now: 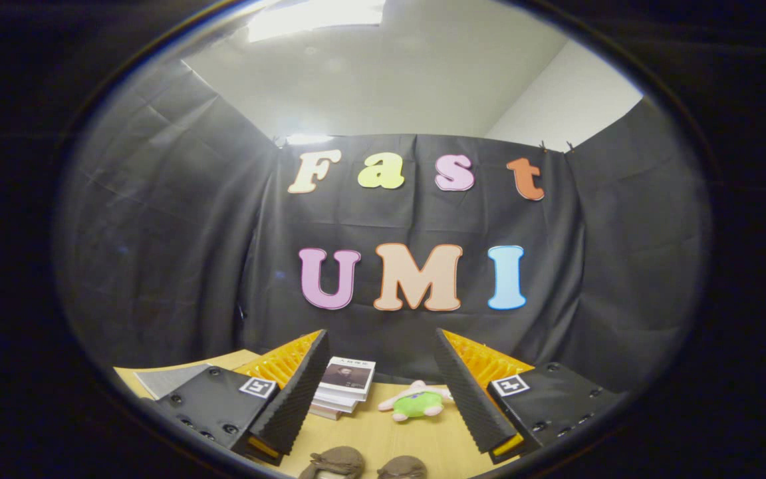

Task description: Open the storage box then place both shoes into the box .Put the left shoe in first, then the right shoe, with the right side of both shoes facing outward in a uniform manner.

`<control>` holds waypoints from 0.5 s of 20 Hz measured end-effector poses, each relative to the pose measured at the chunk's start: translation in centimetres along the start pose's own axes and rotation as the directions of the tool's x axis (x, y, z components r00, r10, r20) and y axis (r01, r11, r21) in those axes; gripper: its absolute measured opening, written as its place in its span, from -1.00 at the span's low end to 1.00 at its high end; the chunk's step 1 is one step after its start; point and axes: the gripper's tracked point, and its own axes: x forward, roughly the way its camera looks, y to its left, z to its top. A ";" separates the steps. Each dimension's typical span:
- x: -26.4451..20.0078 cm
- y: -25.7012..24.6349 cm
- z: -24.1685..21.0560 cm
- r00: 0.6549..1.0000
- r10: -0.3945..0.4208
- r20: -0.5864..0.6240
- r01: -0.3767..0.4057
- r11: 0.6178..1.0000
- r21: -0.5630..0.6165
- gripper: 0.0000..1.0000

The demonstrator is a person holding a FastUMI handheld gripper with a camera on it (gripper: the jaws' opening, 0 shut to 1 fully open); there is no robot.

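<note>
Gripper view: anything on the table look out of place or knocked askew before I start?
Nothing looks damaged or spilled. The claw hangs open above the table. A stack of books sits squarely and a green plush toy lies flat beyond the fingers. Two brown items, probably the shoes, sit side by side nearest the camera.

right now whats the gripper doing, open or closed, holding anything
Gripper: open, holding nothing; fingers spread wide above the table, the two shoes below between them.

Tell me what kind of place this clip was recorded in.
Most likely a staged recording booth inside a room: black cloth hangs as walls around a wooden table holding a stack of books, a plush toy and brown shoes. The gripper fingers are open, holding nothing.
</note>
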 end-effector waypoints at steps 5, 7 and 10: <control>0.3 0.9 -0.9 1.000 0.020 -0.019 -0.020 0.999 0.029 1.00; 0.3 1.8 -1.5 0.998 0.048 -0.038 -0.045 0.997 0.067 1.00; 0.2 3.8 -2.9 0.988 0.125 -0.085 -0.110 0.979 0.169 1.00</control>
